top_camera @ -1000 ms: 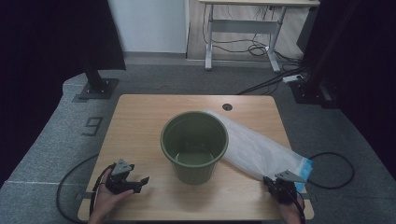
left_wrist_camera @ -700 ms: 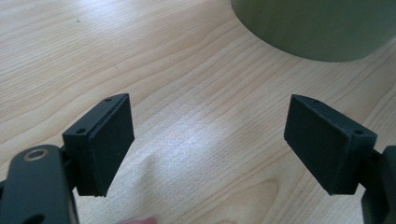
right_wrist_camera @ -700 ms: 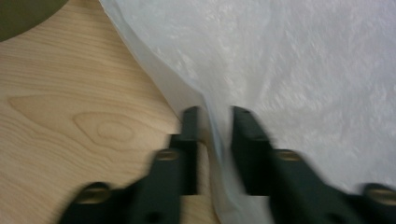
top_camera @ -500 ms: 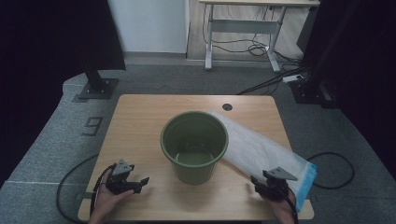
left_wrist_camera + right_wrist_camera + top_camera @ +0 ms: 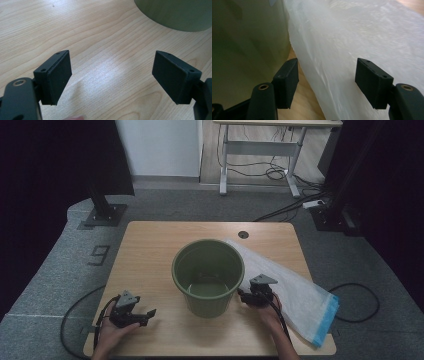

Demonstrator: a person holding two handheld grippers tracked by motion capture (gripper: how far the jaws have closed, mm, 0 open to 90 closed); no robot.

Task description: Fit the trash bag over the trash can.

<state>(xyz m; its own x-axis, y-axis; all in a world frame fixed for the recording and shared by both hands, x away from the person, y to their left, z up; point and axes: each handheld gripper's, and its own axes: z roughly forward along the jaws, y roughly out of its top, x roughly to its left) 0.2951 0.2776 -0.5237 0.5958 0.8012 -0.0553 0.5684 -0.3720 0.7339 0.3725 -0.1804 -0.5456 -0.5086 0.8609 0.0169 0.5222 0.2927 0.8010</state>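
A green bucket [image 5: 208,275] stands upright and empty at the middle of the wooden table [image 5: 150,250]. A white plastic bag [image 5: 295,292] with a blue end lies flat to its right, reaching the front right corner. My right gripper [image 5: 244,296] sits low against the bucket's right side, over the bag's near edge. In the right gripper view its jaws [image 5: 327,82] have just been opening and stand wide; the bucket wall [image 5: 244,37] is at the left, and the bag [image 5: 362,32] lies under them, not pinched. My left gripper [image 5: 146,312] rests open at the front left, jaws [image 5: 112,77] empty over bare wood.
A round cable hole [image 5: 243,234] is in the table's far edge. Cables trail off the front corners onto the grey floor. A white desk frame [image 5: 260,150] and black stands sit beyond the table.
My right gripper has moved left from the bag's blue end at the front right corner to the bucket's side, and its jaws have opened. The left gripper has stayed put.
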